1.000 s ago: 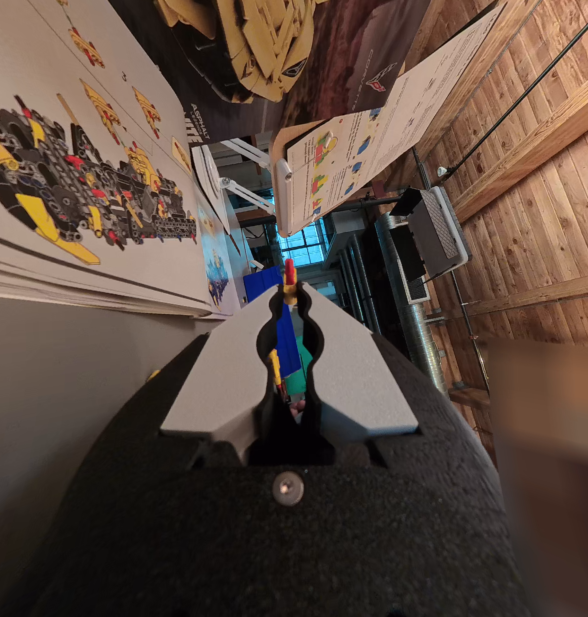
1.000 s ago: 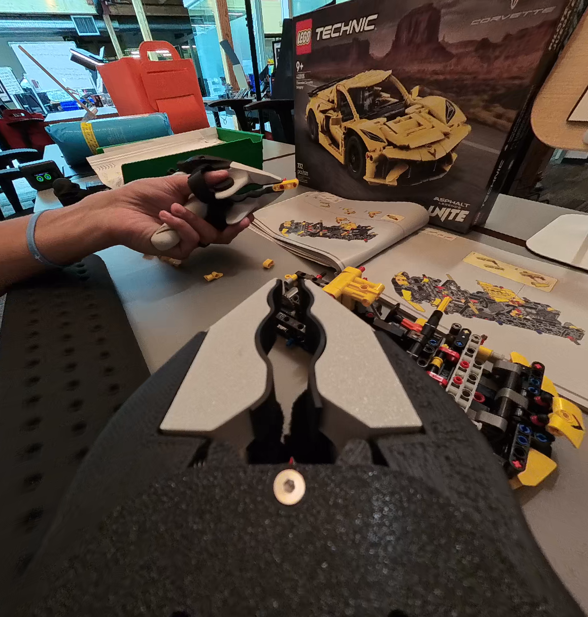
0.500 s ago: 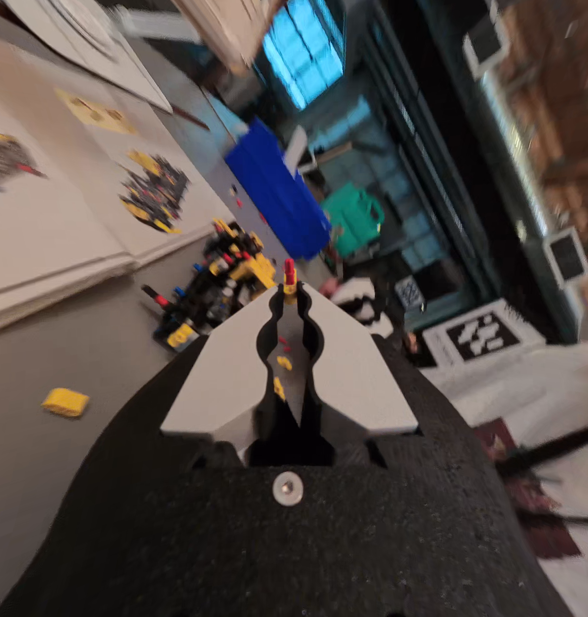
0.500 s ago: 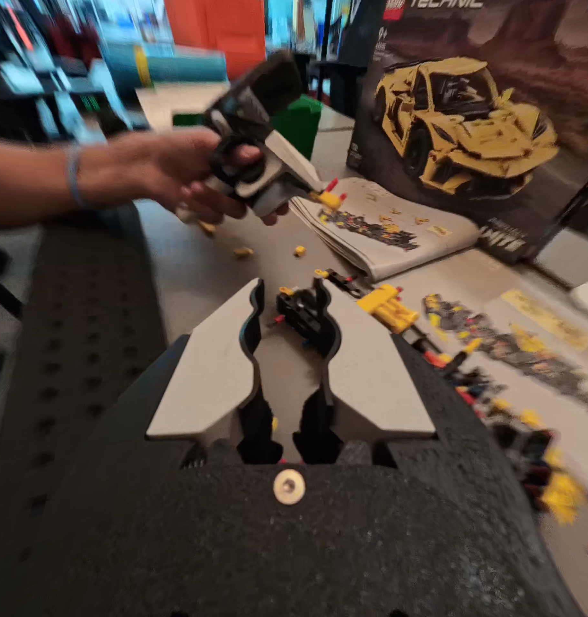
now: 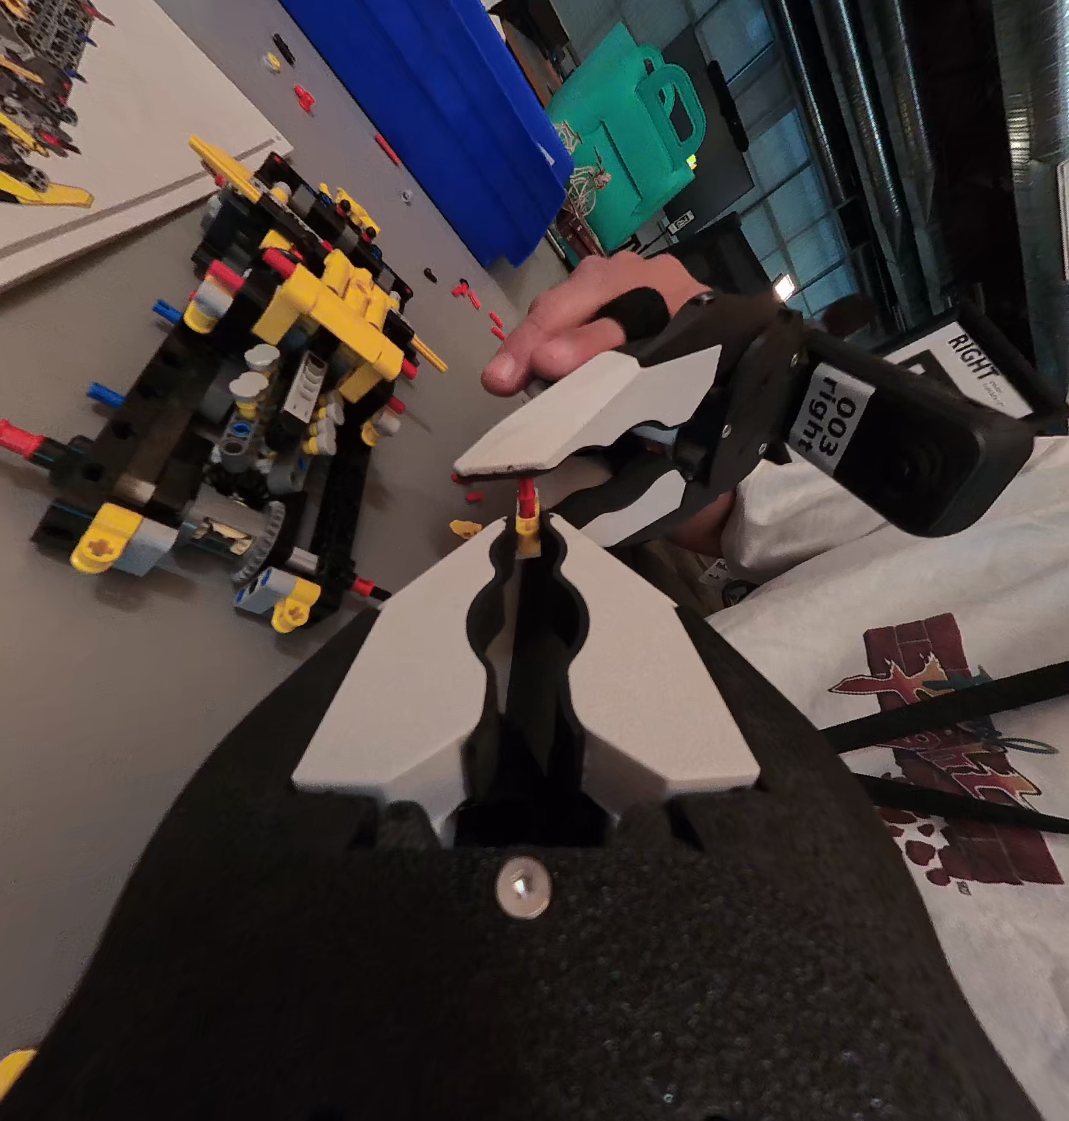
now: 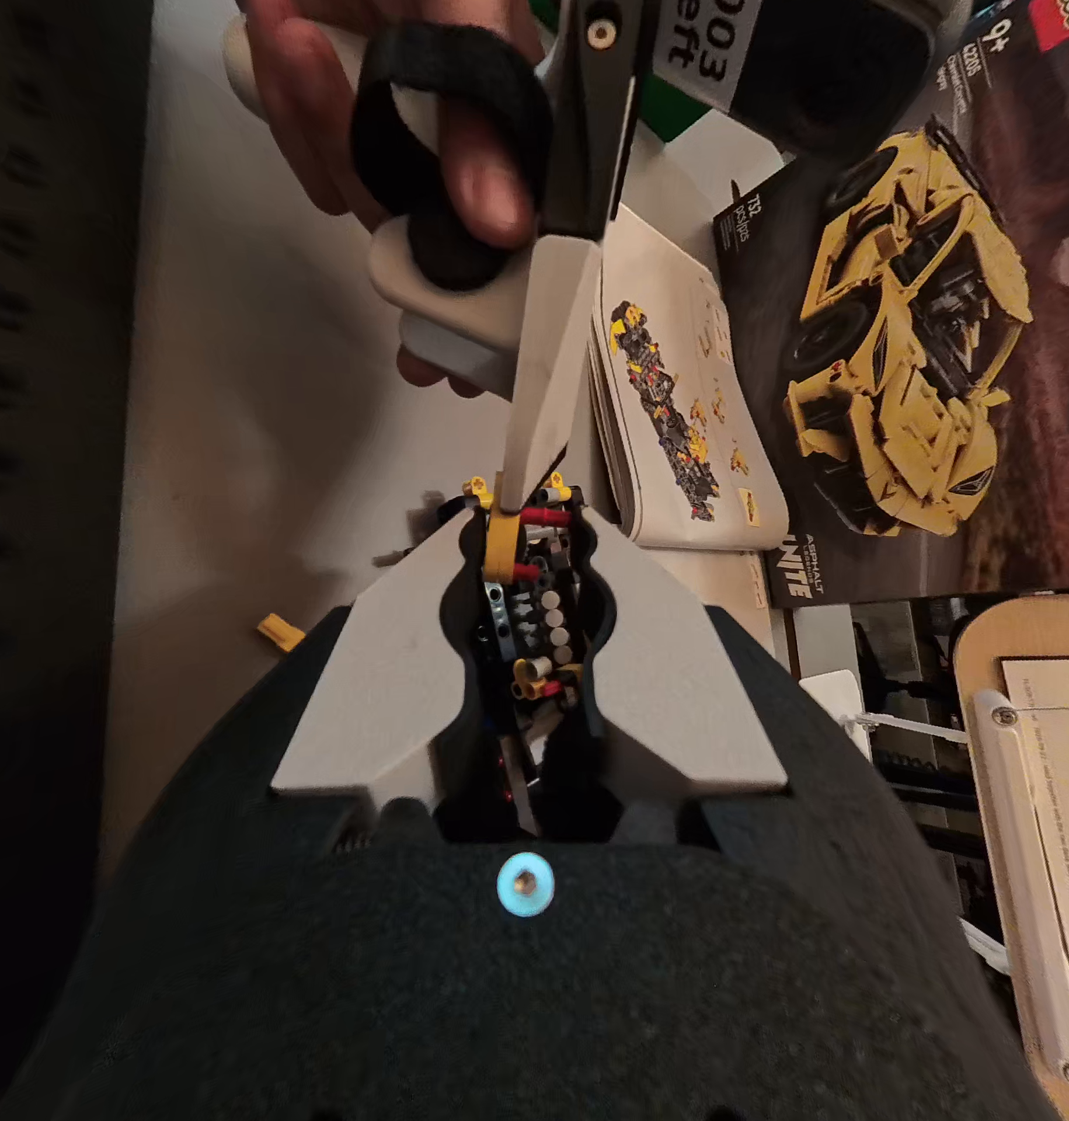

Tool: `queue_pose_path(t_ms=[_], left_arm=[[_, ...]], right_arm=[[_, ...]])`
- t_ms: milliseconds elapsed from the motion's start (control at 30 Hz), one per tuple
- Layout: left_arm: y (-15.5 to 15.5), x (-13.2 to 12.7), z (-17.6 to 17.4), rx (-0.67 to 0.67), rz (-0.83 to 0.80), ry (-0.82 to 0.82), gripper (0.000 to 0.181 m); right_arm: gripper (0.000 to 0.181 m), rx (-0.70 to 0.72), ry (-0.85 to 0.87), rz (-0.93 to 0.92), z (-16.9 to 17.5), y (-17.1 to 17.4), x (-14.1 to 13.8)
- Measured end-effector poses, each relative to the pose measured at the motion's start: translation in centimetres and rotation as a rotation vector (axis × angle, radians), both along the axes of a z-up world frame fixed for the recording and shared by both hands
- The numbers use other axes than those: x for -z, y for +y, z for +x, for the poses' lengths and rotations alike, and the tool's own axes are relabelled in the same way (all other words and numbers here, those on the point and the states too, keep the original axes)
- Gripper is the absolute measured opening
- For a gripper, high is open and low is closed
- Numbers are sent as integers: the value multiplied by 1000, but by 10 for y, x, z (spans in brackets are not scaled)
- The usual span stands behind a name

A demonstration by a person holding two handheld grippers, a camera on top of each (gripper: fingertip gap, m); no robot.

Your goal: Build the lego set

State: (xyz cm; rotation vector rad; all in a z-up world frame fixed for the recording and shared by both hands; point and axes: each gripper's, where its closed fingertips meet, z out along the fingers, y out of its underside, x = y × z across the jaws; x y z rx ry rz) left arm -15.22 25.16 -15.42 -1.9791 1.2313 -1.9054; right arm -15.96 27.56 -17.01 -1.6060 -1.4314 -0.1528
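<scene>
Here the left gripper [image 5: 527, 526] pinches a small yellow-and-red pin [image 5: 526, 520]; right gripper [image 5: 522, 482] gapes narrowly.

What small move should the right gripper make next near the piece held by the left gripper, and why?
Probably shut the right gripper on the red pin. The left gripper is shut on a small yellow piece, and its pin pokes out between the right gripper's open fingers, so a gentle squeeze should grip it.
</scene>
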Motion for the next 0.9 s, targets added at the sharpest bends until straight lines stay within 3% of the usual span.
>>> queue_pose_path(t_ms=[67, 133, 333, 400, 533, 900], left_arm=[[-1, -1, 1, 3, 19, -13, 7], [0, -2, 1, 2, 136, -35, 8], [11, 7, 2, -2, 835, -59, 19], [11, 14, 0, 21, 974, -47, 21], [7, 25, -1, 68, 1137, -16, 12], [4, 33, 1, 105, 1420, -13, 7]], right_arm=[[26, 2, 15, -12, 0, -1, -1], [25, 13, 50, -69, 1, -1, -2], [24, 26, 59, -171, 4, 0, 9], [24, 32, 59, -196, 6, 0, 14], [24, 17, 116, -244, 4, -3, 13], [24, -14, -7, -225, 6, -5, 23]])
